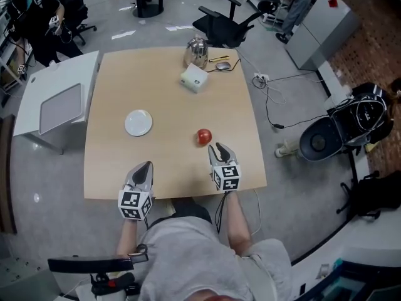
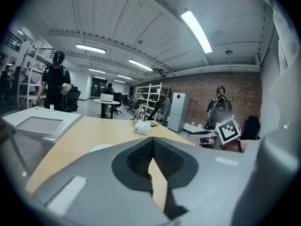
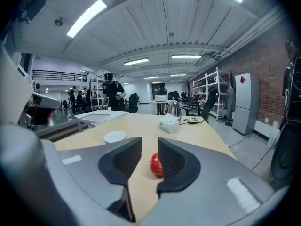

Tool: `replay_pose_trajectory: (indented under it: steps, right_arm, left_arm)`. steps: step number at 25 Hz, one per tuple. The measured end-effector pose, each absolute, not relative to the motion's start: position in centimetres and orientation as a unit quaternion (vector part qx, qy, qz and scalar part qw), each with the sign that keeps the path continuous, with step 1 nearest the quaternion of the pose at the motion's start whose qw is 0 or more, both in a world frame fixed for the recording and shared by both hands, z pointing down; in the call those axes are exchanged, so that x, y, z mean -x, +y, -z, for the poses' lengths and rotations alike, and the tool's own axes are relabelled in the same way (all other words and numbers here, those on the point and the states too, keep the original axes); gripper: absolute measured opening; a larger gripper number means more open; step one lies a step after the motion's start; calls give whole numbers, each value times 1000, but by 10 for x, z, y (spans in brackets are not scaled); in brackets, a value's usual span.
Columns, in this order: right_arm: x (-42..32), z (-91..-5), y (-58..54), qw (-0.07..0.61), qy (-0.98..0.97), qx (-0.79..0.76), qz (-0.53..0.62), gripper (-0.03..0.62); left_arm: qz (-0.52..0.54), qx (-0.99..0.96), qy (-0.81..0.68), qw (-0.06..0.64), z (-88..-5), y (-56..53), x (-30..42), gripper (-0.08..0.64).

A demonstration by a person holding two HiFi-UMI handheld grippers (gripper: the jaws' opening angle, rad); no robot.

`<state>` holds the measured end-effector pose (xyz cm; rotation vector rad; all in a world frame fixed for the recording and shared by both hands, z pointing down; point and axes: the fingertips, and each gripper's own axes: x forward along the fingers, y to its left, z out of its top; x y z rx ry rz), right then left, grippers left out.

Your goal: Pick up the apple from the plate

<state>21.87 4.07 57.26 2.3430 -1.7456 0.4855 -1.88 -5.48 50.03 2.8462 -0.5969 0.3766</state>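
Look for the apple [image 3: 157, 165] just ahead of the right gripper [image 3: 149, 145] and a touch to its right, resting red and round on the bare table [image 1: 169, 93], not on the plate. Note the white plate [image 1: 138, 122] well off to that gripper's left and further out, with nothing on it. Read the right gripper as partly open: a clear gap between the ribbed pads and nothing in it. See the apple beyond the tips, partly masked by the right-hand jaw. Read the left gripper [image 2: 153, 142] as closed tip to tip on nothing, with only table beyond.

Expect a firm, fairly light fruit with a smooth, probably waxy skin. Count it stiff enough for a sure squeeze. Beware of rolling on the table at any nudge, and of squirting out of a grip placed too high or too low on the curve. Judge the present gap too narrow for the fruit, so widen before moving in. Take hold across the widest part, at the equator, with one pad on each side. Keep off the tapering top and bottom. Close gently, just to firm contact, to avoid bruising the flesh.
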Motion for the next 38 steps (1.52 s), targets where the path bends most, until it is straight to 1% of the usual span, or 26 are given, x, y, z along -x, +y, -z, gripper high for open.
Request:
replay_pose_trajectory:
  steps: [7,14,21,38]
  right_arm:
    - [-205,-562,62,70,-580,-798,-149,81]
    - [-196,-546,83,65,-575,-806,-127,40]
    - [-188,-546,103,44,-567,-812,-128,9]
    - [-149,-553,137,50,-569,-809,-136,6]
  left_arm:
    - [-119,-969,-193,97,-500,-46,19,20]
    - [-116,-971,-188,92,-496,-40,19,20]
    - [-117,-971,-188,91,-500,-37,23,20]
    - [-119,-971,-188,91,-503,-28,39,20]
